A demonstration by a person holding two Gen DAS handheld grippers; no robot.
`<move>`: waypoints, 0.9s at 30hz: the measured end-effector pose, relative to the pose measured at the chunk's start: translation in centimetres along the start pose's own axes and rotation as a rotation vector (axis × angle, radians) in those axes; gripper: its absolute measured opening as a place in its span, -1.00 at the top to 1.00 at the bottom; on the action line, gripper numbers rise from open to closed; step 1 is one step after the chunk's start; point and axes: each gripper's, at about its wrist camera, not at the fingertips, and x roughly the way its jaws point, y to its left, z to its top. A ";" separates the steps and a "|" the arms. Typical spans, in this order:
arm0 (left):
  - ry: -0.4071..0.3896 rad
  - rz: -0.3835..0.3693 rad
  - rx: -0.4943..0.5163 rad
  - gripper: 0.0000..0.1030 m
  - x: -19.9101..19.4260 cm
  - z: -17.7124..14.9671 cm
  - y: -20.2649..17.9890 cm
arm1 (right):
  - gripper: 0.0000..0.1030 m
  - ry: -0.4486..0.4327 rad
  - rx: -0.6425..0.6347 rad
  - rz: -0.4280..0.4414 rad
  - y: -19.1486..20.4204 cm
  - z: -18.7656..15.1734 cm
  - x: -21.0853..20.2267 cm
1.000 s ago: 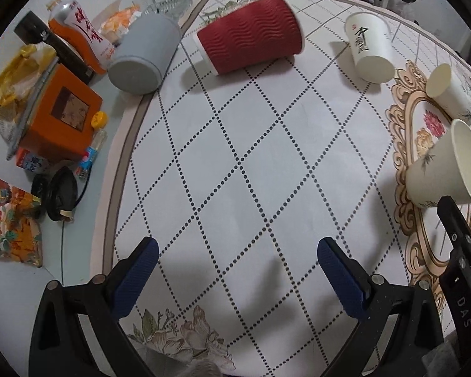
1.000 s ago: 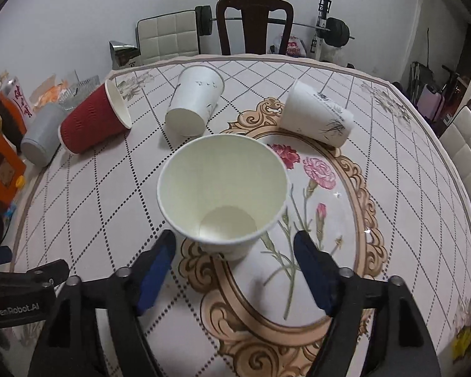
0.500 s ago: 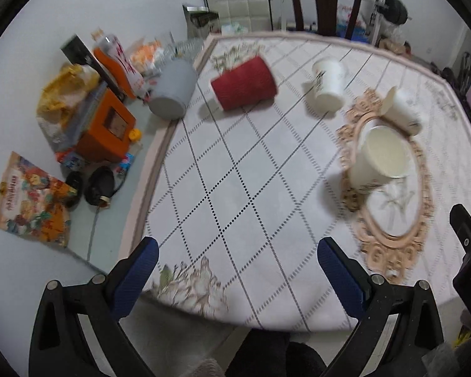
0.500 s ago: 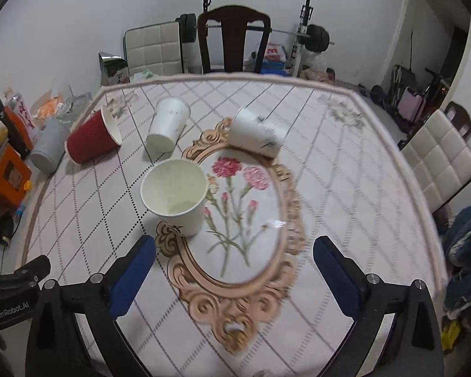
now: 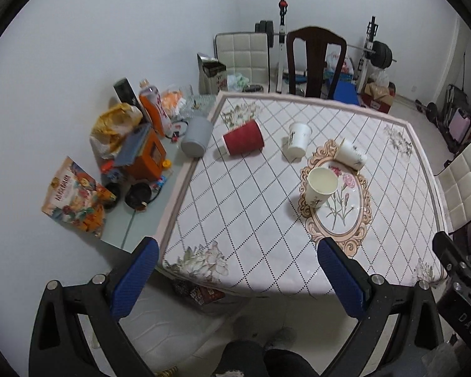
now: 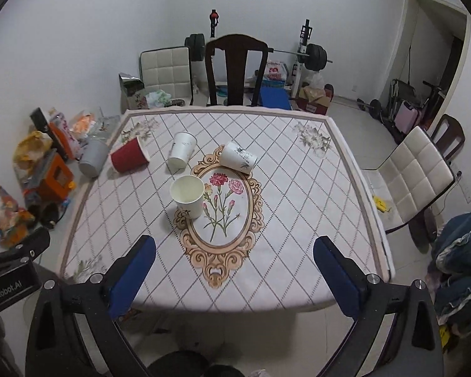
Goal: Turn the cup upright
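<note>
A white paper cup (image 6: 187, 195) stands upright at the left edge of the flower medallion; it also shows in the left wrist view (image 5: 321, 186). A red ribbed cup (image 6: 129, 159) (image 5: 243, 142), a white cup with writing (image 6: 181, 150) (image 5: 298, 140) and another white cup (image 6: 238, 158) (image 5: 351, 154) lie on their sides behind it. A grey cup (image 6: 93, 158) (image 5: 196, 140) lies at the table's left edge. My left gripper (image 5: 235, 275) and right gripper (image 6: 234, 275) are both open and empty, held back past the table's near edge.
The table (image 6: 298, 207) has a patterned cloth. Snack bags, a bottle and an orange box (image 5: 147, 154) crowd its left side. Chairs stand behind (image 6: 235, 69) and to the right (image 6: 414, 179). Weights and a barbell rack line the back wall.
Both grippers pulled back and up away from the table. The right gripper opened wider and left the white cup standing upright on the medallion.
</note>
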 end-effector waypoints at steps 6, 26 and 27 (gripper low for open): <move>-0.037 -0.025 0.016 -1.00 -2.8 0.3 0.9 | -0.97 -0.044 0.017 -0.013 -0.3 0.4 -5.0; -0.070 -0.040 0.034 -1.00 -4.5 0.2 2.4 | -1.00 -0.053 0.043 -0.020 1.1 1.1 -7.7; -0.069 -0.043 0.033 -1.00 -4.5 0.2 2.4 | -1.00 -0.053 0.042 -0.020 1.1 1.1 -7.8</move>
